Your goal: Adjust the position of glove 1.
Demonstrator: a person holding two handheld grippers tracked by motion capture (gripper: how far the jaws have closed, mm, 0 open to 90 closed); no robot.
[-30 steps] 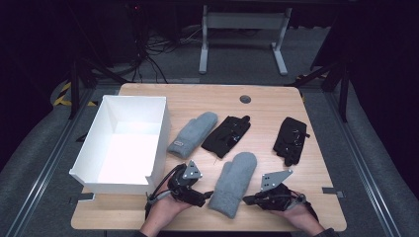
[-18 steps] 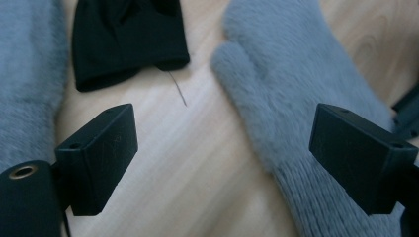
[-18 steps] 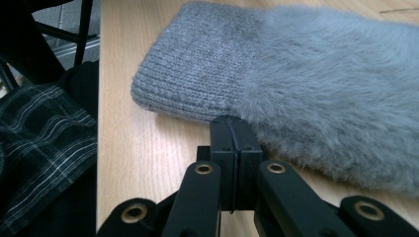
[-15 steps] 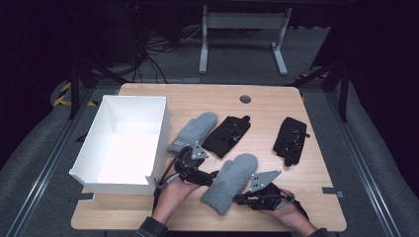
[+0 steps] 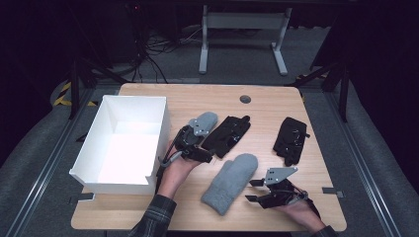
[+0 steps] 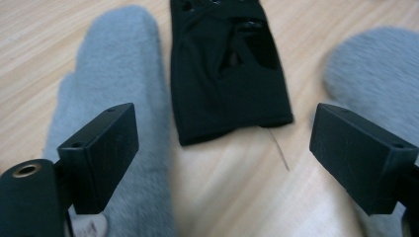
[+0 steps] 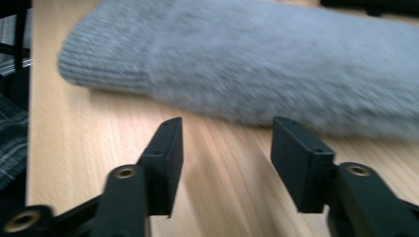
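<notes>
- Four gloves lie on a light wooden table (image 5: pixel 316 118): two grey fleece mittens and two black fingerless gloves; a white open box (image 5: pixel 126 143) stands at the table's left side.
- The left gripper (image 5: pixel 200 154) hovers over the cuff end of the far grey mitten (image 5: pixel 206 118), its jaws spread wide and holding nothing; in the left gripper view one jaw sits above this mitten (image 6: pixel 111 84), and the cuff of the middle black glove (image 6: pixel 225 64) lies on the bare wood between the jaws.
- The middle black glove (image 5: pixel 227 134) rests just beside the far mitten, slanting toward the table's far edge; the other black glove (image 5: pixel 291 139) lies well apart, toward the right side.
- The right gripper (image 5: pixel 253 190) is low at the near edge, jaws parted and empty, just beside the near grey mitten (image 5: pixel 231 181); in the right gripper view that mitten's ribbed cuff (image 7: pixel 113 59) lies beyond the jaw tips, not touching them.
</notes>
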